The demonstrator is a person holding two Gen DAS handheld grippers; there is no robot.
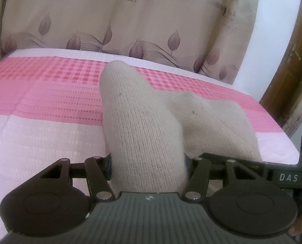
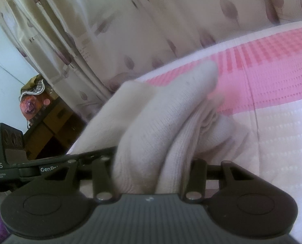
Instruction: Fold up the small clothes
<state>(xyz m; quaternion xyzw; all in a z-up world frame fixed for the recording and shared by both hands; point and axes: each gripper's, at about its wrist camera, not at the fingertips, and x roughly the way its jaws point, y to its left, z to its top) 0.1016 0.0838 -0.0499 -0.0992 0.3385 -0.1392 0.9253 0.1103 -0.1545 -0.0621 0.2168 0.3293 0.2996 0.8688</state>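
Observation:
A cream knitted sock fills the middle of the left wrist view. It stands up from between the jaws of my left gripper, which is shut on it above the pink bed cover. In the right wrist view the same cream sock bunches up between the jaws of my right gripper, which is also shut on it. Both sets of fingertips are hidden by the knit. The other gripper's body shows at the right edge and at the left edge.
The bed has a pink checked and pale striped cover. A beige curtain with purple leaf prints hangs behind it. A wooden door is at the right. Cardboard boxes and a flowered bundle stand by the bed's left side.

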